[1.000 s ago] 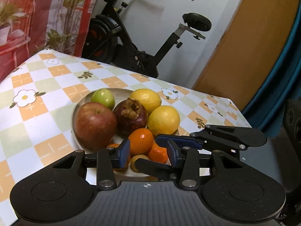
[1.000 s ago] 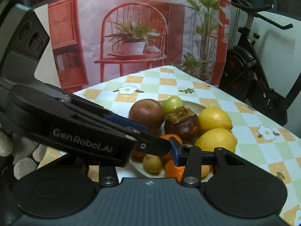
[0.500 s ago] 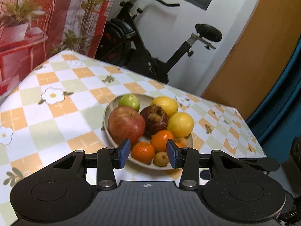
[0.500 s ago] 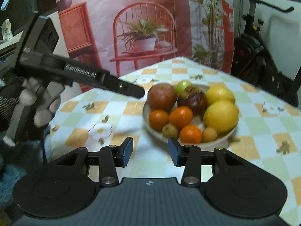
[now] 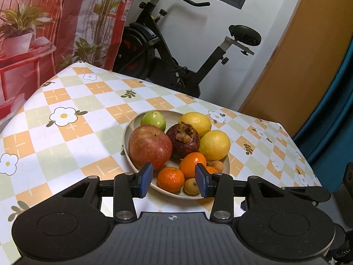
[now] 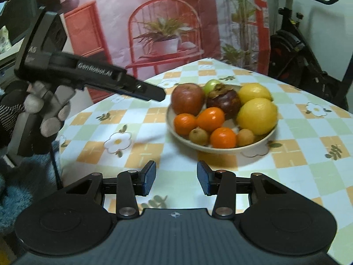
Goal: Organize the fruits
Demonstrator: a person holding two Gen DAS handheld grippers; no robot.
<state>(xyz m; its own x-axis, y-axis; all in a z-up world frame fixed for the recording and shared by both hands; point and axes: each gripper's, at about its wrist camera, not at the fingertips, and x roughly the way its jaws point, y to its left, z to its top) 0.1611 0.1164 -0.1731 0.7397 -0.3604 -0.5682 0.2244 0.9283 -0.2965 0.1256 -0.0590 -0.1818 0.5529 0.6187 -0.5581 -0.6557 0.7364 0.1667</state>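
the plate (image 5: 126,132) sits mid-frame on the checked tablecloth (image 5: 66,132), heaped with a red apple (image 5: 150,146), a mangosteen (image 5: 183,140), two lemons, tangerines and small brown fruits — everything touching, so lifting one from low in the pile could likely roll its neighbours over the shallow rim. the left gripper (image 5: 174,182) and right gripper (image 6: 176,177) both stand partly spread and empty; at that gap they might straddle a tangerine (image 5: 171,179) but probably only nudge the apple.

Three oranges (image 6: 210,119), two lemons (image 6: 257,116)
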